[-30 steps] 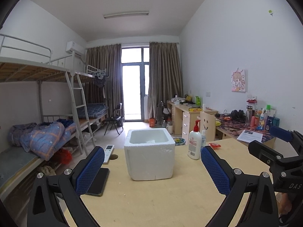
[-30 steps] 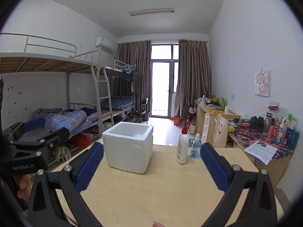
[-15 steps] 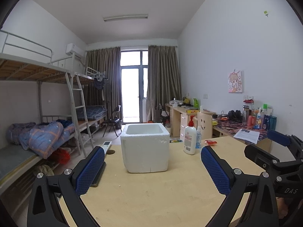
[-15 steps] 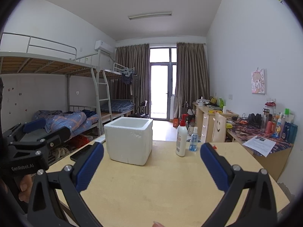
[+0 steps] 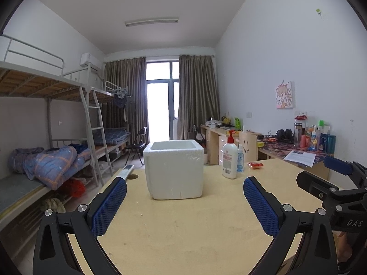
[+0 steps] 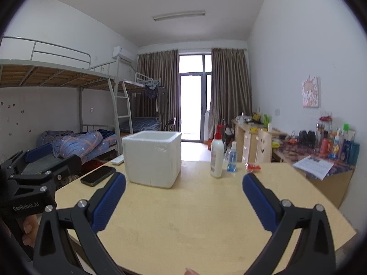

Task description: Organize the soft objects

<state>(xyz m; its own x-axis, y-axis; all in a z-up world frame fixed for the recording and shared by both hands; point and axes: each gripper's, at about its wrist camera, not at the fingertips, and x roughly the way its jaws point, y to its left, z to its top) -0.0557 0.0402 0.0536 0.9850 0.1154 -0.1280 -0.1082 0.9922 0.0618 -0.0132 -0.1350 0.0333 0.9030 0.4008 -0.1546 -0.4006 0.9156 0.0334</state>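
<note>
Now | both tongs spread, empty | foam box (image 5: 174, 169) upright on table (image 5: 183, 229), contents unseen

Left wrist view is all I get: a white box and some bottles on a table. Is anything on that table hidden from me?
Observer: Yes. A black phone lies flat on the table, left of the foam box and apart from it.
Operator: And the black thing at my right edge?
Observer: That is the right gripper. Its own view shows its jaws wide apart with nothing between them.
Operator: Who holds mine?
Observer: A bare hand grips the handle of the left gripper.
</note>
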